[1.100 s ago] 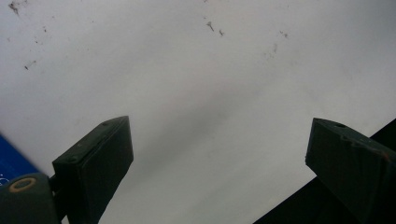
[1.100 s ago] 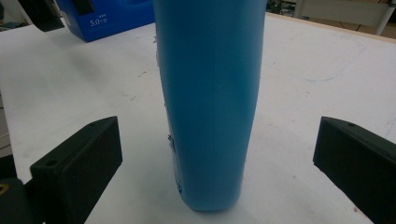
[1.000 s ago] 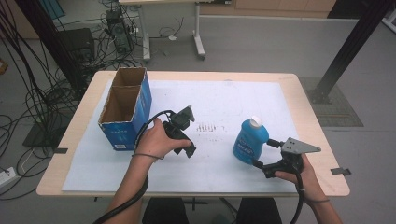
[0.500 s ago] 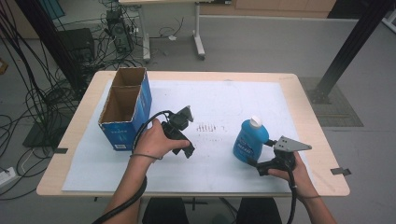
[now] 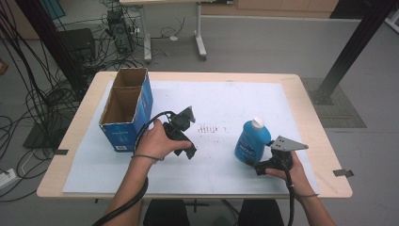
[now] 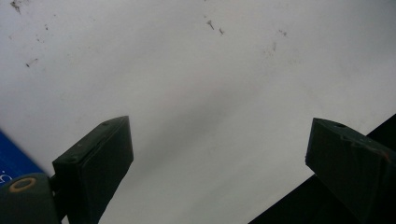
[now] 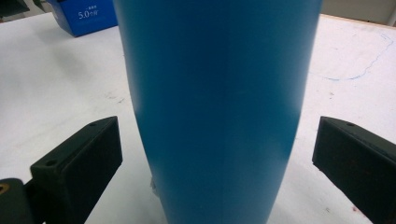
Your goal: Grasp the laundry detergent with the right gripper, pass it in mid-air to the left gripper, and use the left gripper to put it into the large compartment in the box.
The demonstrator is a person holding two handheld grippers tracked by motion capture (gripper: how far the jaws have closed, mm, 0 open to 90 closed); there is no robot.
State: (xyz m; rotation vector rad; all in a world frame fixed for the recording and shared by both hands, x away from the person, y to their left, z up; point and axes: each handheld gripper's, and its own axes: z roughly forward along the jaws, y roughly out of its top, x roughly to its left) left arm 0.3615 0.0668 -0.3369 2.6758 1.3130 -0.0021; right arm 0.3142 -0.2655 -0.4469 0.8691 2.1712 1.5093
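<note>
A blue bottle [image 5: 251, 141] with a white cap stands upright on the white paper at the right. My right gripper [image 5: 259, 163] is low at its near side, open. In the right gripper view the bottle [image 7: 217, 93] stands between the two jaws, with a gap on each side, and my right gripper [image 7: 218, 128] touches nothing. My left gripper [image 5: 183, 135] is held over the middle of the paper, to the right of the box. Seen in its own view, my left gripper [image 6: 219, 126] is open over bare paper with nothing between its jaws.
A blue cardboard box [image 5: 124, 110] with an open top stands at the left of the table; its side shows in the right gripper view as the blue box [image 7: 86, 16]. Faint pencil marks [image 5: 211, 128] lie mid-paper. Table edge [image 5: 188, 194] runs close below the hands.
My right gripper has slid left toward the bottle, which now stands between its open jaws. The left hand and gripper have hardly moved.
</note>
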